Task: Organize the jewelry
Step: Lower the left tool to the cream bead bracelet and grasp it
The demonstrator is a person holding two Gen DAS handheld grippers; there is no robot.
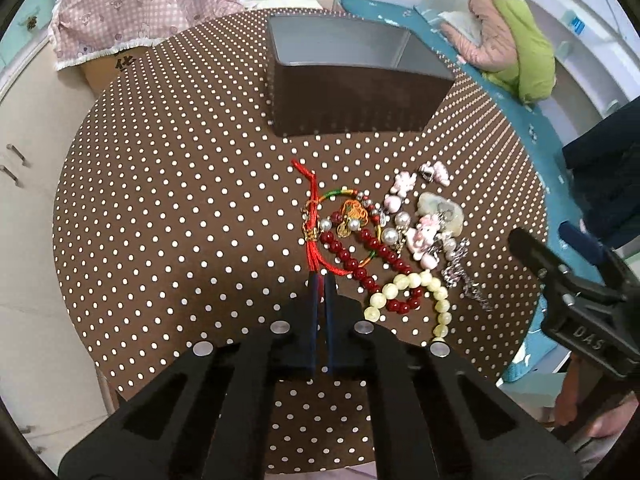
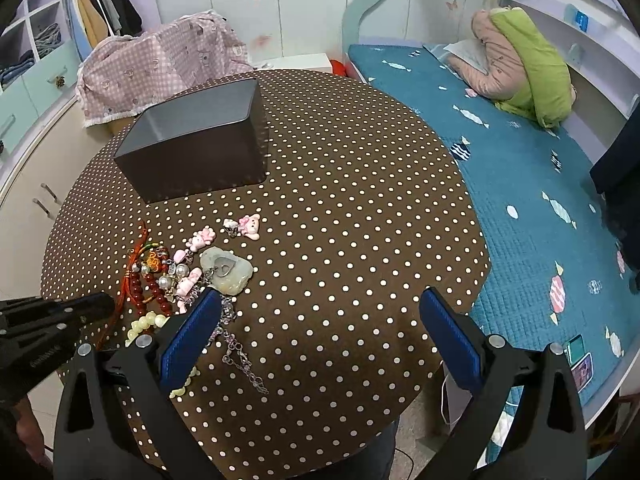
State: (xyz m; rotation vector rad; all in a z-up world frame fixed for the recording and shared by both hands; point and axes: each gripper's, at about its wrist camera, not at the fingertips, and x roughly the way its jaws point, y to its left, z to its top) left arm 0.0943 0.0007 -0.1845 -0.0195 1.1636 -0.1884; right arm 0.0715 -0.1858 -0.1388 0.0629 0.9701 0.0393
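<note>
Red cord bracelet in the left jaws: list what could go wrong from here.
1. The left gripper pinches only the red cord bracelet's tassel end; it may slip out.
2. The cord lies tangled with the red bead bracelet and pearls, so lifting could drag those along.
3. The dark box sits well beyond the pile; a loose piece might drop on the way.

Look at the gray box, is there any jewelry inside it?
No, the gray box shows only bare walls inside in the left wrist view, and the jewelry pile lies on the polka-dot tablecloth.
</note>
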